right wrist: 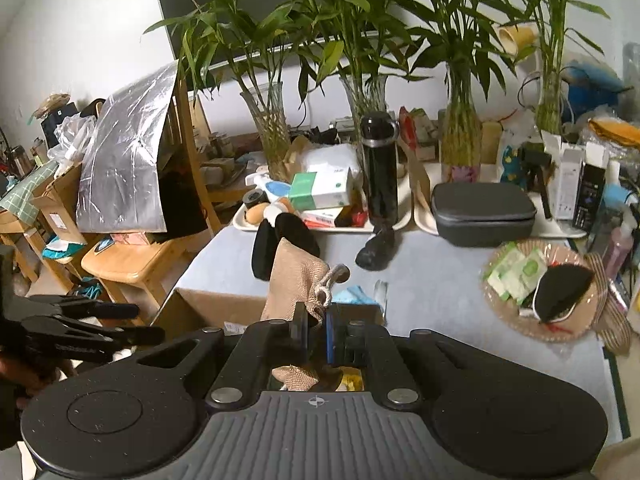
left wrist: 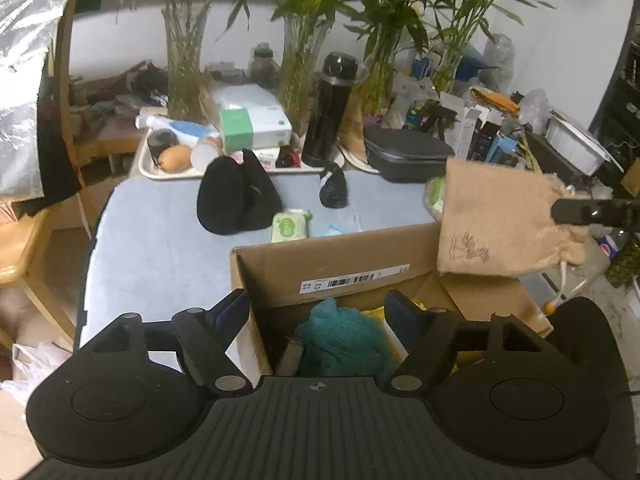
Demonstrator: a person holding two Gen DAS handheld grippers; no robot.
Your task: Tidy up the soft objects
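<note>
Two grippers: both held above an open cardboard box (left wrist: 344,264) on the bench (left wrist: 160,240).
Left gripper (left wrist: 320,312): jaws spread, empty, over a teal mesh sponge (left wrist: 340,340) lying inside the box.
Right gripper (right wrist: 318,336): pinched tight on a tan drawstring pouch (right wrist: 296,280), hanging over the box.
Bench: black cap (left wrist: 236,200), black sock (left wrist: 333,186), wipes packet (left wrist: 290,226).
</note>
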